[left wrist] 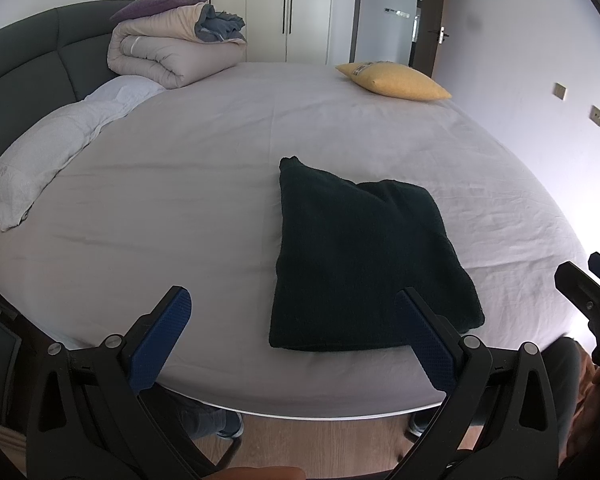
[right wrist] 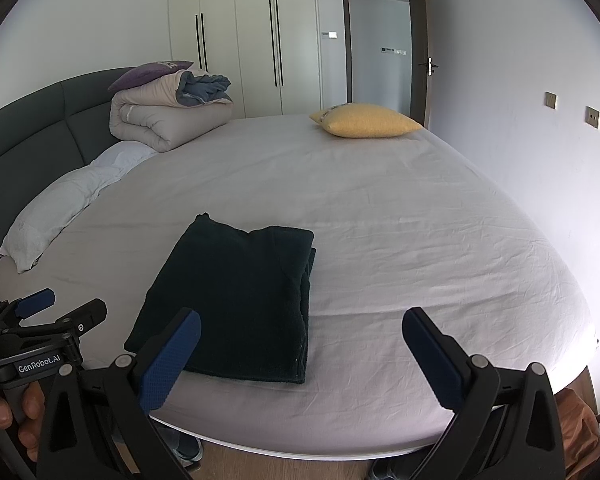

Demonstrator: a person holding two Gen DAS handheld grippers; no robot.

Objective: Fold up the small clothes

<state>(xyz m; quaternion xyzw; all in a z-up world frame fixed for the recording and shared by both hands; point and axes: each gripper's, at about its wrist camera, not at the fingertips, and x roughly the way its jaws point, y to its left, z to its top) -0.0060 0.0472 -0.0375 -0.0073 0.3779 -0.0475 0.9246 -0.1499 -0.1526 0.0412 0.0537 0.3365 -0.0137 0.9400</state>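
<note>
Lying folded on the bed point(right wrist: 380, 220), the dark garment point(left wrist: 364, 260) faces both gaping, empty grippers.

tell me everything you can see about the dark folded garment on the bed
The dark garment looks like thick, fuzzy, near-black green knit or fleece. It is folded into a rough rectangle, layers stacked along its right edge, one far corner poking up. It lies flat on the white sheet near the bed's front edge; neither gripper touches it.

Place: a home bedroom
Bed point(right wrist: 380, 208): wide, pale sheet, dark padded headboard point(right wrist: 40, 128)
Bedding: rolled duvet point(right wrist: 160, 120), white pillow point(left wrist: 40, 160), yellow cushion point(right wrist: 364, 121)
Walls: built-in wardrobe point(right wrist: 252, 40), open door point(right wrist: 418, 48)
</note>
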